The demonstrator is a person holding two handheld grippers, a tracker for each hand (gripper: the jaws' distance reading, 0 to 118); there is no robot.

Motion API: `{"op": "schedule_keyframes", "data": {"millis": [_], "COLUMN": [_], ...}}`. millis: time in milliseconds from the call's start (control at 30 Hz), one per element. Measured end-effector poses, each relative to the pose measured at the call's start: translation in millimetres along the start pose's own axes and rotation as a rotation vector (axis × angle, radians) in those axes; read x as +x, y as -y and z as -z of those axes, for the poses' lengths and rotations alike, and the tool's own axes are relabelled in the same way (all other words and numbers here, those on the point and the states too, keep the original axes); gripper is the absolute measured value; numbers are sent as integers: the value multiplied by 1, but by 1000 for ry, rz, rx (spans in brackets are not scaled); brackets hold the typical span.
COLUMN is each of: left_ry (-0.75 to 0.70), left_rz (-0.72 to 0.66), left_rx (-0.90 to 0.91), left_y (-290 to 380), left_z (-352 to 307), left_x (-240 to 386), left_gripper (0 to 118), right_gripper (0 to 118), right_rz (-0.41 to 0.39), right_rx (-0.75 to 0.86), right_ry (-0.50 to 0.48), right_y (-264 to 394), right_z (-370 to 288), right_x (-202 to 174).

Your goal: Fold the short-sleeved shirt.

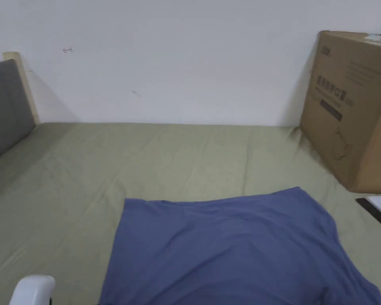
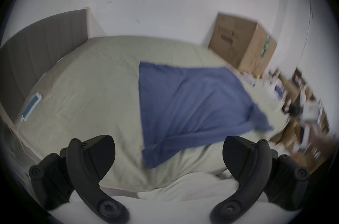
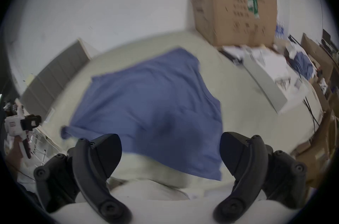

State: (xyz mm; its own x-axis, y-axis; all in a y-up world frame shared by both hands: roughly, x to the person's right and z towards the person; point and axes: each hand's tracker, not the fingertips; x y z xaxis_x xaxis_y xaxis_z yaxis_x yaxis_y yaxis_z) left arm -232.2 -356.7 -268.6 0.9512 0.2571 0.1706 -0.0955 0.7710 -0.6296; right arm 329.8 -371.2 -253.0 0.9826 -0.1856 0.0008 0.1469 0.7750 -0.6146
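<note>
Both the left gripper [image 2: 168,156] and the right gripper [image 3: 170,152] gaped wide and empty; the limp blue cotton shirt [image 1: 233,246] risked bunching if pinched unevenly.

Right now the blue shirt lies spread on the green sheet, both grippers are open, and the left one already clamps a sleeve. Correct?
Not quite. The left gripper clamps nothing: in the left gripper view its jaws stand wide apart, short of the blue shirt. The shirt does lie on the green sheet, and the right gripper is open.

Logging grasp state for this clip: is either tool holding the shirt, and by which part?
Nothing is held. The left tool and right tool are both open, above the blue shirt.
</note>
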Motion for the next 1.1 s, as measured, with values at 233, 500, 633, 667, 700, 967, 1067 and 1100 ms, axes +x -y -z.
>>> {"op": "schedule_keyframes", "data": {"millis": [233, 500, 633, 667, 700, 967, 1067, 1100], "left_ry": [-63, -50, -107, -111, -122, -64, -116, -136], "left_rz": [-164, -118, 27, 63, 82, 93, 258, 312], "left_rx": [223, -261, -314, -306, -304, -331, -300, -291], "left_y": [2, -16, -5, -2, 2, 27, 40, 43], "left_z": [-27, 39, 69, 73, 78, 101, 110, 109], "left_x": [7, -25, -32, -33, -34, -29, -23, -20], "left_gripper": [0, 0, 50, 94, 118, 113, 57, 22], "right_gripper": [0, 0, 0, 0, 0, 0, 0, 0], "right_rz": [36, -57, -20, -19, -18, -23, -12, -9], "right_rx": [305, 223, 170, 165, 158, 89, 80, 80], "right_ry": [-137, -132, -161, -161, -159, -129, -121, -118], "right_y": [-17, -27, -23, -22, -21, -14, -14, -15], "right_z": [-38, -14, -7, -6, -5, 7, 9, 10], "right_x": [-87, -99, -93, -94, -94, -85, -83, -82]}}
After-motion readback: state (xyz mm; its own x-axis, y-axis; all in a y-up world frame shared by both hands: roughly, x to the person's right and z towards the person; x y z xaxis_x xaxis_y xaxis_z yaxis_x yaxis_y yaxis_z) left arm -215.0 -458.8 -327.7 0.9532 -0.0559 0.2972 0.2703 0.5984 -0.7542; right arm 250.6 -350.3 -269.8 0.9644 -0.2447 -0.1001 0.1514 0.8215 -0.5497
